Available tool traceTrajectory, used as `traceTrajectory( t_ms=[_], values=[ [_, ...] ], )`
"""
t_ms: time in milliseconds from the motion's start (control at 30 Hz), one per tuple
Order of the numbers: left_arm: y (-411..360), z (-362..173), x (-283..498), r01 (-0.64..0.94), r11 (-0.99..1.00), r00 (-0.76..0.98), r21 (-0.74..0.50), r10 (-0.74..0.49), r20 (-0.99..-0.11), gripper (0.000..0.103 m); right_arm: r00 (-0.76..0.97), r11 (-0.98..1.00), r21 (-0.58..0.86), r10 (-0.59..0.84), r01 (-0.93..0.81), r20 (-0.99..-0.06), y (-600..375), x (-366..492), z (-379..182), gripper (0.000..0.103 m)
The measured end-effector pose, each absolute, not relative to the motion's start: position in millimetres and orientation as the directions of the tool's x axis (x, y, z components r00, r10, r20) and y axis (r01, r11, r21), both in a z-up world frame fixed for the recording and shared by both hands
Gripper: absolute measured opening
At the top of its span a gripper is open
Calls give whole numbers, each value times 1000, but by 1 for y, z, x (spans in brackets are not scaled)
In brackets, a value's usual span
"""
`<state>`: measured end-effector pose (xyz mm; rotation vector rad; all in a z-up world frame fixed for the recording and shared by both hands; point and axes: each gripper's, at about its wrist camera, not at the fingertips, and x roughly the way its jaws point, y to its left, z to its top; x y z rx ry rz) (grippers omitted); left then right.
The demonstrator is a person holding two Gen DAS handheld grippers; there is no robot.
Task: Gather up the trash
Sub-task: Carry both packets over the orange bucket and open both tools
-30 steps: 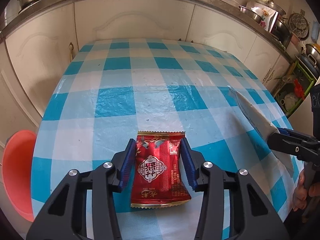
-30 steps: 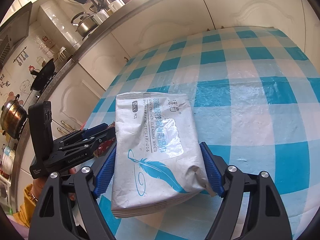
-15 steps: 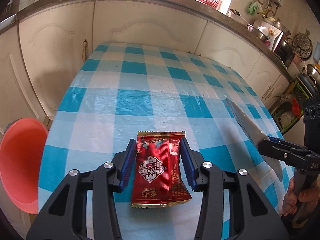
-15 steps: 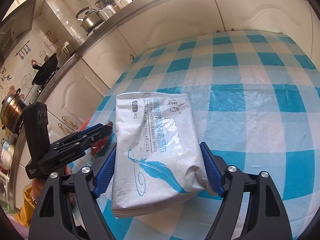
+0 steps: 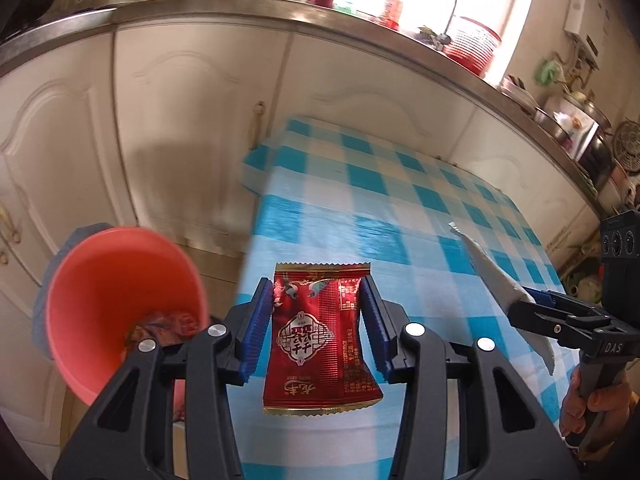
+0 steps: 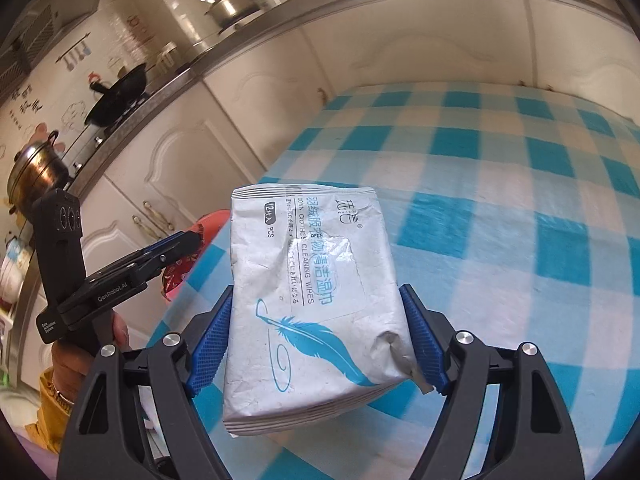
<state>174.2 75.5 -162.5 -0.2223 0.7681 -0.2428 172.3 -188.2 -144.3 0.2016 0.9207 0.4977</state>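
Note:
My left gripper (image 5: 318,320) is shut on a red snack wrapper (image 5: 320,340) and holds it above the left edge of the table, right of an orange-red bin (image 5: 116,304) that has wrappers at its bottom. My right gripper (image 6: 318,336) is shut on a white wipes packet (image 6: 316,300) with a blue feather print, held above the table. The packet (image 5: 500,288) and right gripper also show edge-on in the left wrist view. The left gripper (image 6: 188,246) shows in the right wrist view, in front of the bin (image 6: 212,220).
The table has a blue and white checked cloth (image 5: 400,208). White kitchen cabinets (image 5: 192,120) stand behind it under a steel counter with pots and a sink. A stove with a wok (image 6: 116,100) is on the far left in the right wrist view.
Both grippers have moved left with their loads. The orange-red bin has come much closer in the left wrist view and its inside now shows.

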Motion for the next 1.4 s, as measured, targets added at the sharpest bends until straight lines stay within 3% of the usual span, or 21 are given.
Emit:
traceTrajectory(
  t_ms=[367, 700, 1000, 1300, 1333, 1400],
  values=[
    [183, -177, 168, -109, 950, 725, -293, -126, -677, 46, 395, 791, 315, 554, -525, -733, -76, 204, -136, 79],
    [232, -216, 178, -236, 920, 688, -314, -70, -723, 46, 276, 693, 267, 566, -669, -777, 30, 232, -150, 79],
    [245, -254, 187, -273, 908, 639, -317, -75, -766, 46, 218, 668, 253, 537, -700, -815, 89, 260, -177, 83],
    [245, -273, 194, -277, 913, 602, -300, -79, -795, 47, 224, 709, 329, 565, -623, -794, 77, 282, -182, 89],
    [245, -275, 195, -278, 913, 599, -300, -79, -797, 49, 234, 715, 331, 567, -616, -789, 71, 281, -180, 89],
    [245, -276, 196, -292, 910, 595, -295, -69, -800, 64, 255, 729, 334, 568, -597, -783, 59, 280, -176, 89]
  ],
)
